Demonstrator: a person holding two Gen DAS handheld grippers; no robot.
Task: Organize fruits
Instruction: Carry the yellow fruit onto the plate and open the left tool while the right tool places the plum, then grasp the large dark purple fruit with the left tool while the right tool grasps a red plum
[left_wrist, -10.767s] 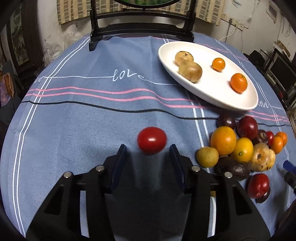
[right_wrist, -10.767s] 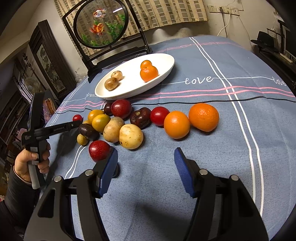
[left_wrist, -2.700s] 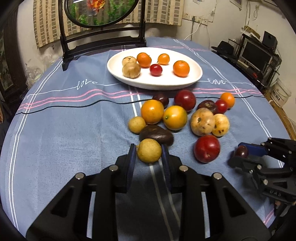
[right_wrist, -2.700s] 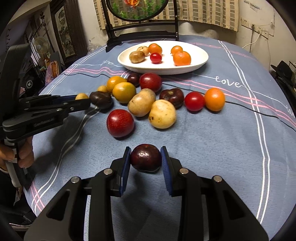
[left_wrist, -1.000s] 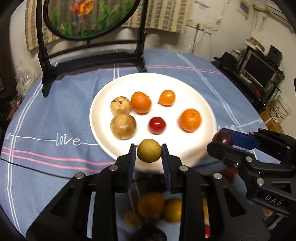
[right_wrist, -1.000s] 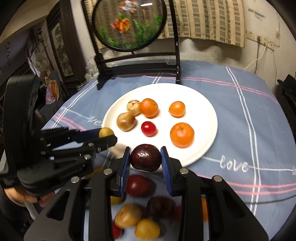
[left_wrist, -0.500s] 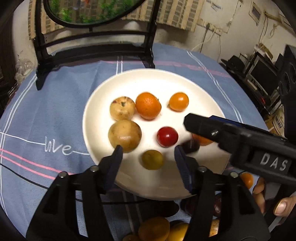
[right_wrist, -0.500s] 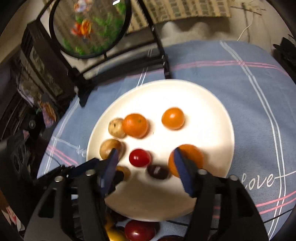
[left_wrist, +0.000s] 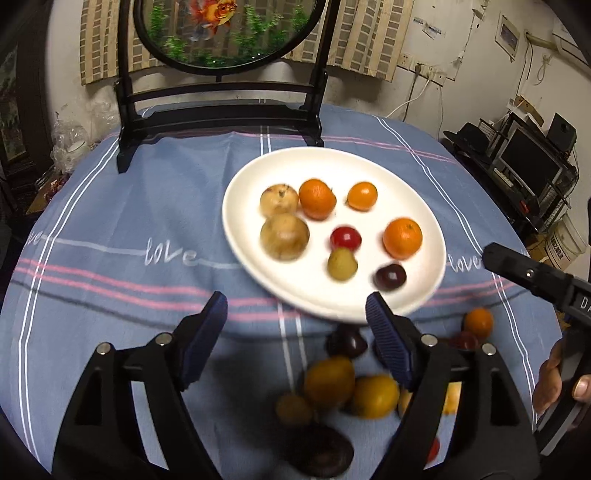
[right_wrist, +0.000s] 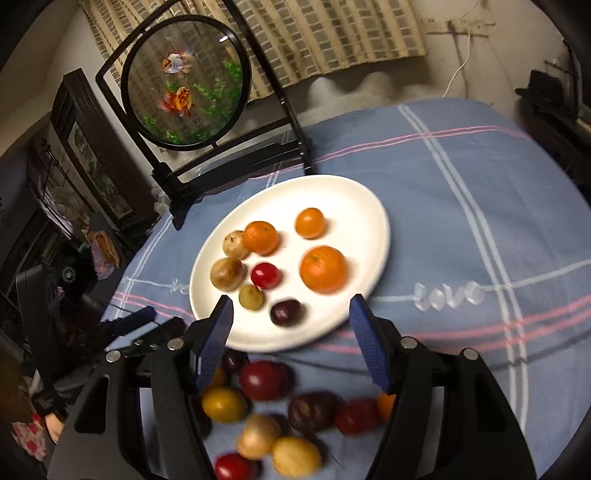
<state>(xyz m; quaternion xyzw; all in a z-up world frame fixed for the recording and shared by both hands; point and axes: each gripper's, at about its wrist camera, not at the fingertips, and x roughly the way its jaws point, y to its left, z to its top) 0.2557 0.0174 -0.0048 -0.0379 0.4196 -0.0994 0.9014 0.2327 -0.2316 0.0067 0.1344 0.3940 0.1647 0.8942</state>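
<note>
In the left wrist view we see the left gripper (left_wrist: 295, 317) in the lower middle of the frame. Its two blue fingers (left_wrist: 205, 343) stand wide apart and are opening, and nothing is between them; behind the gap we see only the blue striped cloth (left_wrist: 110, 221) of the surface and the near rim of the white plate (left_wrist: 240, 192). The plate lies in the middle of the frame, a little to the right. On it we count eight fruits: two brown ones at the left, three oranges (left_wrist: 402, 238), a small red fruit (left_wrist: 345, 238), a small yellow-green fruit (left_wrist: 342, 264) just below the red one, and a dark purple fruit (left_wrist: 389, 277) near the lower right rim. The yellow-green fruit and the purple one lie free on the plate, apart from any fingers.

Below the plate, in the lower part of the frame, a blurred pile of loose fruits (left_wrist: 343, 380) lies on the cloth. At the right edge the other gripper comes in as a black bar, with a hand (left_wrist: 554, 380) under it.

In the right wrist view the right gripper (right_wrist: 291, 332) is in the lower middle, its fingers (right_wrist: 369, 343) are apart and opening with nothing clamped. The plate (right_wrist: 351, 199) is just above them, and the purple fruit (right_wrist: 286, 312) lies on it near the lower rim. A round goldfish picture on a black stand (right_wrist: 186, 83) is in the upper left.
</note>
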